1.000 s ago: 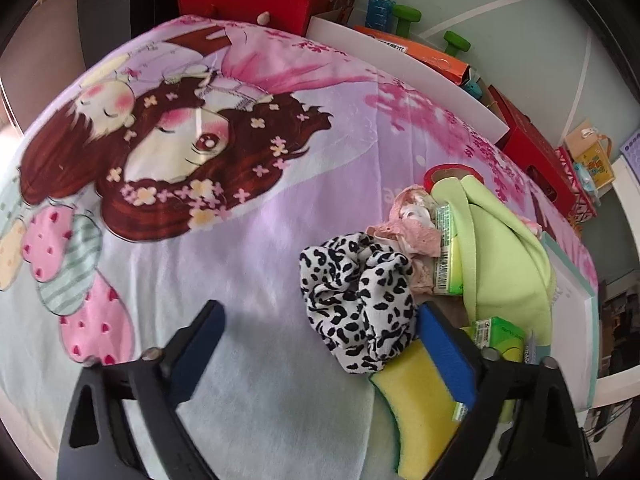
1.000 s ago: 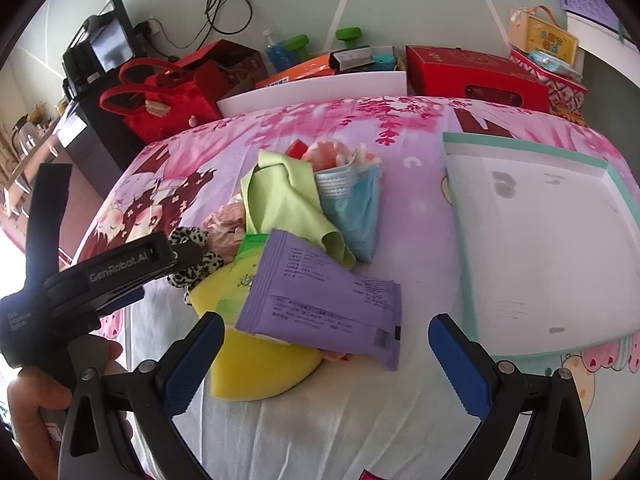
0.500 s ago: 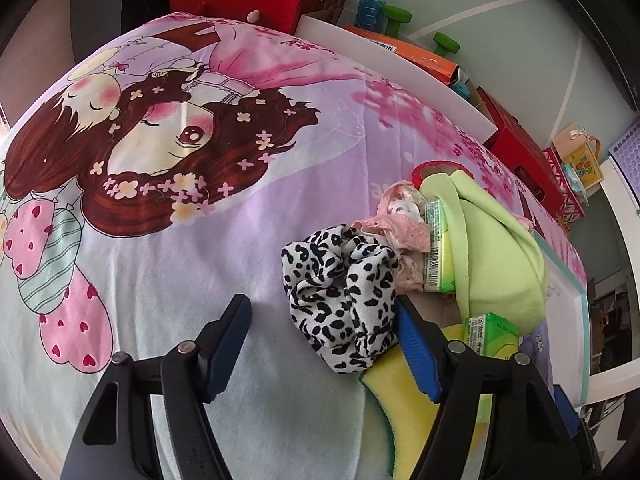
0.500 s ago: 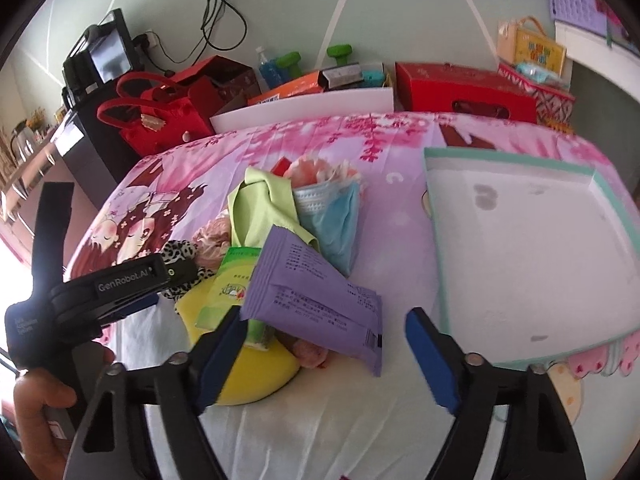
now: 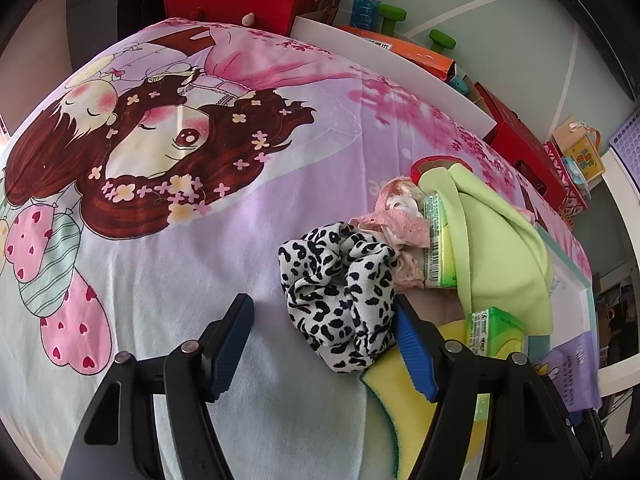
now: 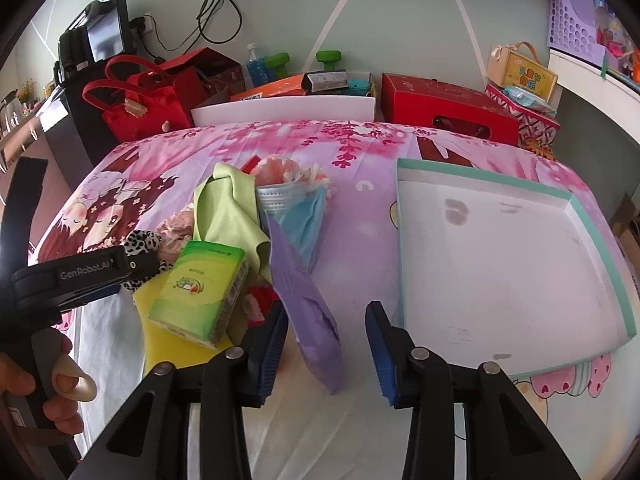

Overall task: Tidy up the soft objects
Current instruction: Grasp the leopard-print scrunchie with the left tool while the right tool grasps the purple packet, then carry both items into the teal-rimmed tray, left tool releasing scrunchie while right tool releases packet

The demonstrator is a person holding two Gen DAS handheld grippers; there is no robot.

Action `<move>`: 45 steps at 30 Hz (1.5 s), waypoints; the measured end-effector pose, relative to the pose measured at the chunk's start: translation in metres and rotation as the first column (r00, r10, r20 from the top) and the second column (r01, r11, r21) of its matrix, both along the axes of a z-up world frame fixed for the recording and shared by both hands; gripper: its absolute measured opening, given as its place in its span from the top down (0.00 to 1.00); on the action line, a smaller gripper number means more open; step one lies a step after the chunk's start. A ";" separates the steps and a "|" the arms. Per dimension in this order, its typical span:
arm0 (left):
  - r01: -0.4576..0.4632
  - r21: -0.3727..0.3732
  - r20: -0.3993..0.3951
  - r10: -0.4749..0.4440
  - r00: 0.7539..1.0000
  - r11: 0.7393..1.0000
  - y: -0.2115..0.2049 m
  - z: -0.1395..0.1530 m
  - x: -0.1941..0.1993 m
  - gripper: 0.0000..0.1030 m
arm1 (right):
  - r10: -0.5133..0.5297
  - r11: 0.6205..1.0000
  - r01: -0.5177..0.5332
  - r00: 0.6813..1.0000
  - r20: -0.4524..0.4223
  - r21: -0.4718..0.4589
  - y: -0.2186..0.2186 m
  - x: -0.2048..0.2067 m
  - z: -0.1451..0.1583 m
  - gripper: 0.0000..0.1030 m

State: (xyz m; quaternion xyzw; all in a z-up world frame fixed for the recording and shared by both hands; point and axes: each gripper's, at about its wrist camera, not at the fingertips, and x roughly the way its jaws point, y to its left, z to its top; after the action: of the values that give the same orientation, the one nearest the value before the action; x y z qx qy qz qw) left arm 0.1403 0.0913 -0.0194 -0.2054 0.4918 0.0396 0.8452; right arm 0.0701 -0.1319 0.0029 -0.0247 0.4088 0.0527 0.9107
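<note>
A pile of soft things lies on the cartoon-print sheet. A leopard-print scrunchie (image 5: 340,292) sits between the jaws of my open left gripper (image 5: 324,320), its right pad touching it. Beside it lie a yellow sponge (image 5: 404,404), pink lace fabric (image 5: 396,216), a green cloth (image 5: 500,240) and green tissue packs (image 5: 496,332). My right gripper (image 6: 326,320) is open around a purple pouch (image 6: 308,304), jaws not touching it. A blue mask (image 6: 304,220) and green tissue pack (image 6: 200,292) lie beside it.
A white tray with teal rim (image 6: 400,240) lies to the right, empty. Red bags (image 6: 144,100), a red box (image 6: 444,108), a white board (image 6: 280,110) and green dumbbells (image 6: 328,58) line the far edge. The left hand-held gripper (image 6: 80,276) shows at left.
Both grippers have moved forward and their jaws have narrowed. The left now brackets the scrunchie; the right now brackets the purple pouch, which stands more on edge.
</note>
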 end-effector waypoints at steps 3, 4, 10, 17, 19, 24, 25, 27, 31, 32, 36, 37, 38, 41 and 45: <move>0.004 0.009 0.002 -0.004 1.000 1.000 -0.001 -0.001 0.000 0.31 | -0.003 1.000 0.003 1.000 -0.017 -0.007 0.000 0.001 -0.005 0.67; 0.005 0.011 0.002 -0.005 1.000 1.000 -0.001 -0.001 0.000 0.31 | -0.004 1.000 0.004 1.000 -0.024 -0.009 0.000 0.001 -0.007 0.67; 0.011 0.008 0.015 -0.012 1.000 1.000 -0.003 0.001 -0.002 0.43 | -0.006 1.000 0.005 0.999 -0.032 -0.001 -0.001 0.001 -0.011 0.77; 0.035 -0.013 0.037 -0.035 0.999 0.999 -0.006 0.002 -0.004 0.60 | -0.007 1.000 0.007 1.000 -0.027 0.002 0.000 -0.001 -0.012 0.79; 0.032 -0.015 0.044 -0.031 0.999 0.999 -0.006 0.002 -0.005 0.62 | -0.004 1.000 0.004 1.000 -0.025 -0.001 0.001 -0.001 -0.012 0.79; 0.038 -0.003 0.067 -0.037 0.997 0.999 -0.006 0.003 -0.011 0.67 | -0.002 1.000 0.002 1.000 -0.021 0.010 0.002 0.000 -0.014 0.80; 0.039 0.003 0.071 -0.039 0.997 0.999 -0.006 0.004 -0.012 0.69 | -0.001 1.000 0.001 1.000 -0.021 0.015 0.002 0.000 -0.014 0.80; 0.039 0.011 0.073 -0.040 0.997 0.999 -0.007 0.005 -0.014 0.72 | 0.001 1.000 -0.001 1.000 -0.020 0.024 0.001 -0.001 -0.014 0.80; 0.022 0.031 0.080 -0.025 0.997 0.999 -0.006 0.011 -0.018 0.76 | 0.005 0.998 -0.004 1.000 -0.017 0.056 0.000 -0.001 -0.011 0.82; 0.018 0.042 0.080 -0.021 0.997 0.999 -0.006 0.013 -0.019 0.77 | 0.005 0.998 -0.004 1.000 -0.014 0.059 0.000 -0.001 -0.009 0.82; -0.006 0.055 0.092 0.001 0.996 0.998 -0.005 0.023 -0.024 0.78 | 0.017 0.996 -0.017 1.000 0.007 0.084 0.000 -0.004 -0.001 0.82; -0.013 0.062 0.097 0.006 0.995 0.998 -0.005 0.027 -0.026 0.78 | 0.021 0.996 -0.022 1.000 0.016 0.088 0.000 -0.006 0.002 0.82; -0.018 0.063 0.106 0.011 0.994 0.998 -0.004 0.033 -0.027 0.78 | 0.023 0.995 -0.025 0.999 0.026 0.092 0.000 -0.007 0.006 0.82; -0.016 0.063 0.144 0.007 0.990 0.998 -0.003 0.055 -0.029 0.78 | 0.003 0.994 -0.009 0.999 0.047 0.110 -0.007 -0.008 0.021 0.82; 0.034 0.121 0.171 -0.055 0.984 0.992 -0.013 0.087 -0.021 0.78 | -0.014 0.994 0.003 0.995 0.098 0.110 -0.018 -0.005 0.048 0.82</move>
State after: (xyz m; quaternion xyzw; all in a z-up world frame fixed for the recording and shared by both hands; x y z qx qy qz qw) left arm 0.1193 0.0782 0.0674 -0.1468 0.4174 0.0315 0.8962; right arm 0.0653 -0.1503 0.0510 0.0246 0.3598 0.0700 0.9301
